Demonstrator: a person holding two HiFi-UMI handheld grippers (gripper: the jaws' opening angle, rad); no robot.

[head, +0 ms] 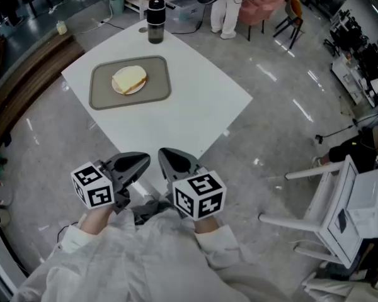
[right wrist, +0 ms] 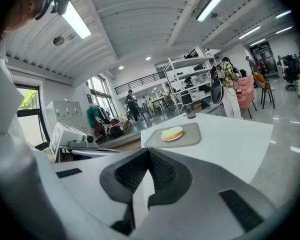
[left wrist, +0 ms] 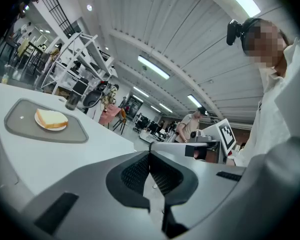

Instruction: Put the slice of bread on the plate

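A slice of bread lies on a small white plate, which sits on a grey tray at the far side of the white table. Both grippers hover close to my body at the table's near corner, far from the tray. My left gripper is shut and holds nothing. My right gripper beside it is shut and likewise holds nothing. The left gripper view shows the bread far left beyond the shut left gripper. In the right gripper view the bread lies ahead of the shut right gripper.
A black tumbler stands at the table's far corner behind the tray. A white chair stands on the floor to the right. A person stands beyond the table near a pink chair. A wooden bench runs along the left.
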